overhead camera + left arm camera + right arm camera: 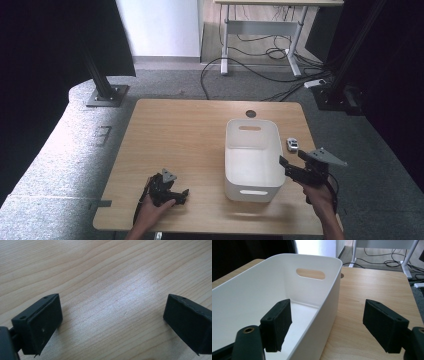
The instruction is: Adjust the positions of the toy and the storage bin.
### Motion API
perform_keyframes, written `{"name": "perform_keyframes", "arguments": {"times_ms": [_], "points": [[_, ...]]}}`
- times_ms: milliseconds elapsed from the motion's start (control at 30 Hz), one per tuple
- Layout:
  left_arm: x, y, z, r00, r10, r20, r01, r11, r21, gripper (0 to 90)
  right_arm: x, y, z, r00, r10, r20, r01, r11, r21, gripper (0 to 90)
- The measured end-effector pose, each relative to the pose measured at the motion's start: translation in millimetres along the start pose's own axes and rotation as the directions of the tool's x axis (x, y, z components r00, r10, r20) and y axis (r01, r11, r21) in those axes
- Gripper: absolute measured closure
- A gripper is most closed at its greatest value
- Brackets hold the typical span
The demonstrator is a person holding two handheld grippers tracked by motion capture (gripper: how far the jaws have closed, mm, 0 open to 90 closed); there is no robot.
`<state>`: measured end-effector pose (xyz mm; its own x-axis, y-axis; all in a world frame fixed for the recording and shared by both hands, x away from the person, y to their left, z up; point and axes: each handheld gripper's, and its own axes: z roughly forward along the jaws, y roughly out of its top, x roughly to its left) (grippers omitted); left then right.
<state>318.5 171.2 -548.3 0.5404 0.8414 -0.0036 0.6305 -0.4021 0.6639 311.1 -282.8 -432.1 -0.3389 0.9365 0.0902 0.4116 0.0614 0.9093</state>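
White bin [252, 160]: stands upright on the wooden table [175, 140], on its right half, long axis running away from the person. It appears to be thin-walled moulded plastic, so judge it light, fairly stiff at the rim, smooth and likely slippery under the pads. A slot handle [310, 273] is cut in the far end wall and another [253, 192] in the near end wall; the rim of the right side wall is the closest place to grip.

Right gripper [290, 169]: raised at the bin's right wall, jaws wide apart and straddling that wall, one inside the bin, one outside. The pads press on nothing.

Left gripper [172, 192]: well left of the bin, low over bare table, jaws wide open, nothing between them.

Small toy car [292, 144]: on the table just right of the bin; too small to make out in detail.

Hidden: the bin's near floor behind its near wall.
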Motion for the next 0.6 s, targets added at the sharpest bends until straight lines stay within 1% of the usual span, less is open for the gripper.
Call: {"name": "perform_keyframes", "arguments": {"times_ms": [67, 233, 267, 300, 367, 400, 533, 600], "points": [[0.0, 0.0, 0.0, 1.0, 0.0, 0.0, 0.0, 1.0, 0.0, 2.1, 0.8, 0.2, 2.2, 1.0, -0.004, 0.0, 0.004, 1.0, 0.002, 24.2], [-0.1, 0.0, 0.1, 1.0, -0.001, 0.0, 0.001, 1.0, -0.001, 2.1, 0.7, 0.3, 16.0, 1.0, -0.01, -0.001, 0.01, 1.0, 0.014, 27.3], [-0.1, 0.0, 0.1, 1.0, -0.001, 0.0, 0.001, 1.0, -0.001, 2.1, 0.7, 0.3, 16.0, 1.0, -0.01, -0.001, 0.01, 1.0, 0.014, 27.3], [0.0, 0.0, 0.0, 1.0, -0.001, 0.0, 0.001, 1.0, 0.0, 2.1, 0.6, -0.9, 20.7, 0.9999, -0.013, -0.001, 0.013, 1.0, 0.022, 28.3], [0.0, 0.0, 0.0, 1.0, 0.0, 0.0, 0.0, 1.0, 0.0, 2.1, 0.7, -1.8, 22.9, 0.9999, -0.015, 0.0, 0.015, 1.0, 0.027, 28.9], [0.0, 0.0, 0.0, 1.0, 0.0, -0.001, 0.0, 1.0, 0.0, 2.1, 1.3, -4.0, 26.9, 0.9998, -0.017, 0.002, 0.017, 0.999, 0.039, 31.2], [0.1, 0.0, 0.0, 1.0, 0.0, 0.0, 0.0, 1.0, 0.0, 2.1, 2.8, -9.5, 33.7, 0.9997, -0.024, 0.003, 0.024, 0.998, 0.066, 37.2], [0.0, 0.0, 0.0, 1.0, 0.0, -0.001, 0.0, 1.0, 0.0, 2.1, 2.3, -10.6, 34.7, 1.0, -0.007, -0.001, 0.007, 0.998, 0.07, 39.2]]}}
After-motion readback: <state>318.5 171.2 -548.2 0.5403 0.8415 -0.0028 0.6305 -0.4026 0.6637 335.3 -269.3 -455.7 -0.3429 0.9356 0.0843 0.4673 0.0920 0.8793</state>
